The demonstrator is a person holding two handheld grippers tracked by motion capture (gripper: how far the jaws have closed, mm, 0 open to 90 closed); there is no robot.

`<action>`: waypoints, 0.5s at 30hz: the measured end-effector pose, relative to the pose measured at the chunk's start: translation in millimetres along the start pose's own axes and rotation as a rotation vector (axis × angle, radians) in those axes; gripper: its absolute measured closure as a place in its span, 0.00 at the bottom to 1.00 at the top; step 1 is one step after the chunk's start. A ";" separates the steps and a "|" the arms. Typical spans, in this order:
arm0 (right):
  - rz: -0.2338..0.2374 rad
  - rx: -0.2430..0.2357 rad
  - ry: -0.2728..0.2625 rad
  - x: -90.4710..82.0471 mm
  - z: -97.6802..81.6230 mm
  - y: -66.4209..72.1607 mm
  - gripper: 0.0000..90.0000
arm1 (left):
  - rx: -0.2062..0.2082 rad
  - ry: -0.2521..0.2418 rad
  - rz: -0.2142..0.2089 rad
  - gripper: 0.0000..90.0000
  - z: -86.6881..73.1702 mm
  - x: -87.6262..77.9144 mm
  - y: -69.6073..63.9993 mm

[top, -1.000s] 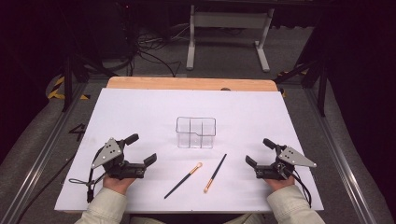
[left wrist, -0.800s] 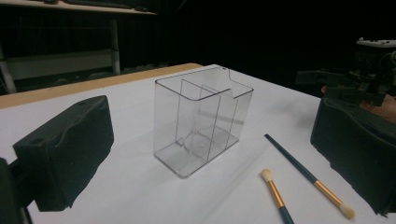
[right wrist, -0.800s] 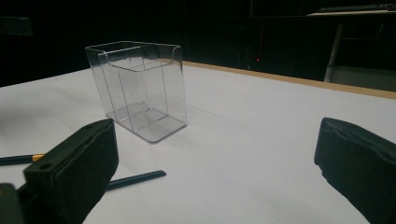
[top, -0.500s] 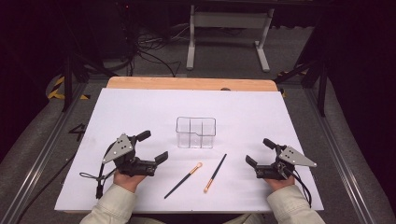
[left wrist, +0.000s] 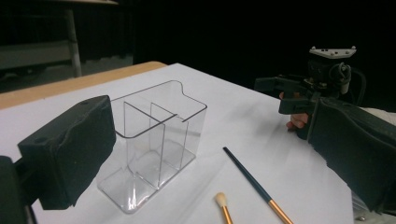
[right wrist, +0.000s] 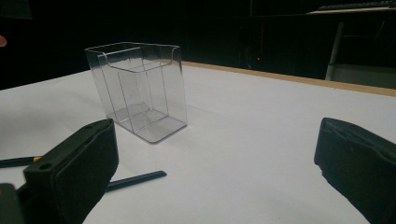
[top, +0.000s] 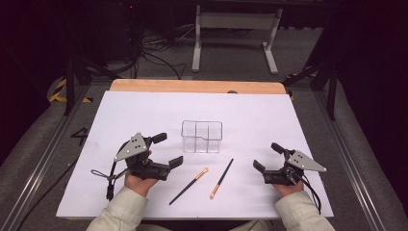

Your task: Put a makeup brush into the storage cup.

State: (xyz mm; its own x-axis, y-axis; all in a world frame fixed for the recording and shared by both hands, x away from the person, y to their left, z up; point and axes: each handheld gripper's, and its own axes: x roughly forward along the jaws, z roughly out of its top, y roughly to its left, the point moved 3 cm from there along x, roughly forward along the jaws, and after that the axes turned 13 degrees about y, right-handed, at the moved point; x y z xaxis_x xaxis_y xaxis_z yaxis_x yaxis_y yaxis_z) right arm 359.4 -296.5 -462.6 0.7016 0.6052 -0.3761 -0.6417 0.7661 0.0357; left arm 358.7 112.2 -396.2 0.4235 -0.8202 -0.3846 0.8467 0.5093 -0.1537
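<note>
A clear plastic organizer (top: 202, 136) with several compartments stands upright mid-table. In front of it lie two slim makeup brushes: one with a pale tip (top: 188, 186), and a dark one with a gold end (top: 222, 178). My left gripper (top: 168, 149) is open, low over the sheet just left of the pale-tipped brush, holding nothing. My right gripper (top: 267, 157) is open and empty, to the right of the brushes. The left gripper view has the organizer (left wrist: 154, 140), both brushes (left wrist: 223, 205) (left wrist: 254, 184) and the right gripper (left wrist: 299, 91). The right gripper view has the organizer (right wrist: 140, 88) and a brush handle (right wrist: 135, 179).
A white sheet (top: 144, 110) covers the table, with a wooden strip (top: 192, 86) along the far edge. Beyond it are a metal stand (top: 235, 29) and floor cables (top: 154, 57). Metal rails run along both table sides.
My left gripper has moved right, toward the brushes and the organizer. The right gripper, the brushes and the organizer have stayed where they were.
</note>
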 end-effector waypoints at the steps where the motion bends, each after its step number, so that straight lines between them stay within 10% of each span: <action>1: -0.001 0.000 0.000 0.0 0.0 0.0 0.00 | -0.007 0.015 0.002 0.02 2.7 -0.2 -0.1; 15: 0.010 0.002 0.009 0.7 0.2 0.6 0.01 | 0.059 0.299 0.059 0.06 29.1 3.6 -12.1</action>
State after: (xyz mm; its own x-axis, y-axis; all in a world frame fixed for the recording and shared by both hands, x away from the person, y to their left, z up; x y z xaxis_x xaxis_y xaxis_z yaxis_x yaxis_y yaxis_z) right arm 359.6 -295.5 -462.7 0.6926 0.6108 -0.3838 -0.6478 0.7607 0.0417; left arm 359.4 95.5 -369.2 0.3668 -0.6719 -0.6434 0.8442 0.5309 -0.0732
